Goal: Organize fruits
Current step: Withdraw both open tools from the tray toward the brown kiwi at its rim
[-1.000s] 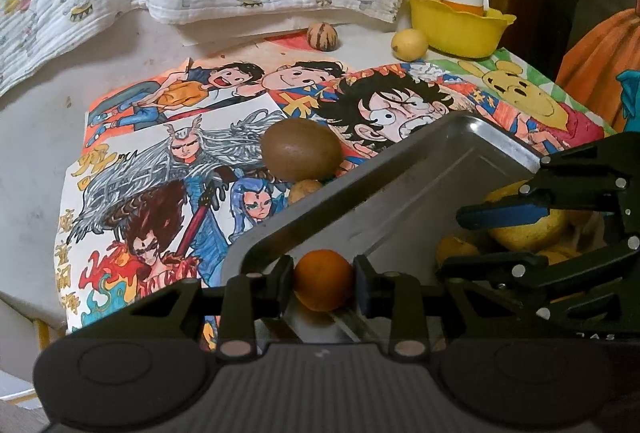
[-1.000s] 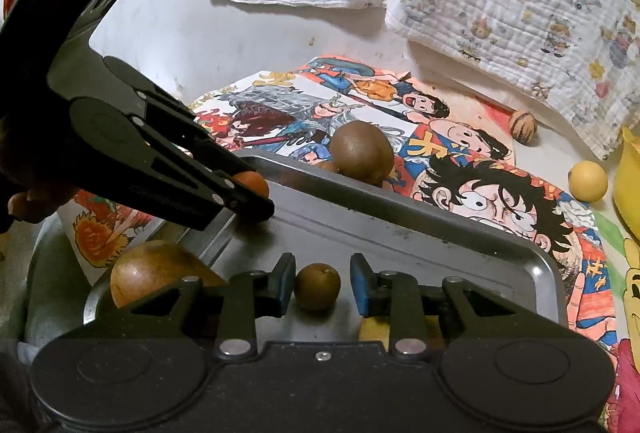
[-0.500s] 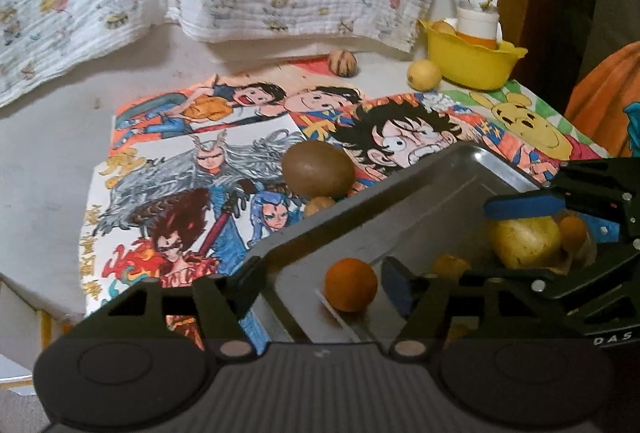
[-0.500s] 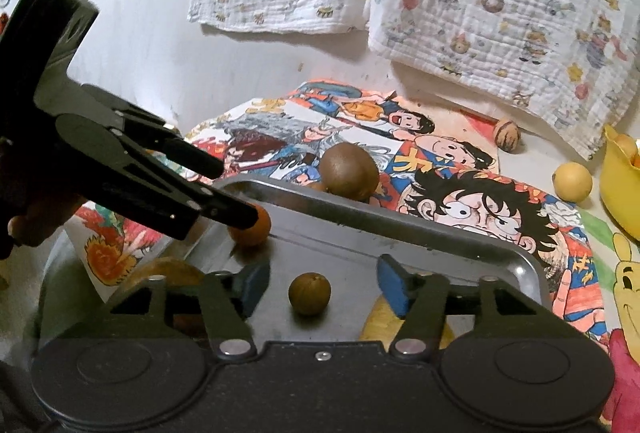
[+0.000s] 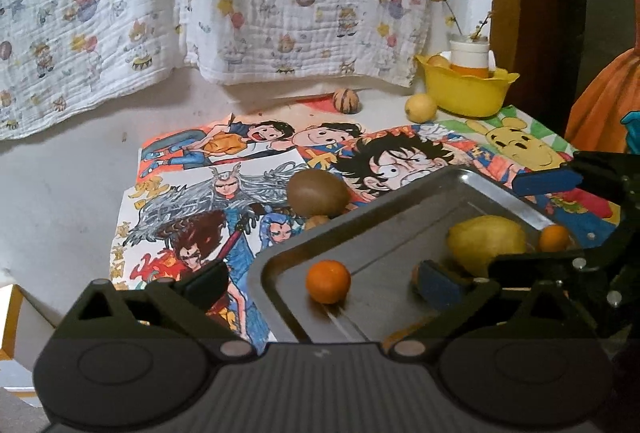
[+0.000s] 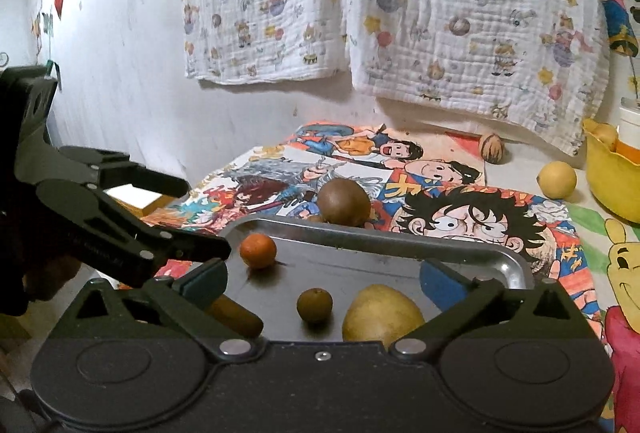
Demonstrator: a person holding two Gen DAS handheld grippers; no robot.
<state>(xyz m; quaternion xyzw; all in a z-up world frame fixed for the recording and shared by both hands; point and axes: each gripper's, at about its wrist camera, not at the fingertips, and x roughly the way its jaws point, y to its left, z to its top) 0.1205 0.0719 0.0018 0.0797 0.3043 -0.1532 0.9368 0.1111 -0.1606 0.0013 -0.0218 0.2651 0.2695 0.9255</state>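
Note:
A metal tray (image 5: 360, 217) (image 6: 360, 233) lies on cartoon drawings. My left gripper (image 5: 322, 281) hovers over its near corner, jaws opening wide. A small orange (image 5: 328, 281) (image 6: 258, 250) rests on the tray floor between the fingers, untouched. My right gripper (image 6: 322, 279) is over the tray too, jaws opening. A small brown fruit (image 6: 315, 305) lies free between its fingers, beside a yellow lemon (image 6: 382, 315) (image 5: 486, 241). A second small orange (image 5: 554, 237) sits in the far corner. A kiwi (image 5: 318, 193) (image 6: 344, 203) rests outside against the tray.
On the table at the back are a loose lemon (image 5: 420, 107) (image 6: 557, 179), a striped nut-like fruit (image 5: 346, 101) (image 6: 492, 149) and a yellow bowl (image 5: 466, 89) holding a cup. Patterned cloth hangs on the wall behind. The table edge drops off at the left.
Both grippers' jaws spread from nearly shut to wide. The left let go of the orange, the right let go of the small brown fruit. Both drew back and rose a little.

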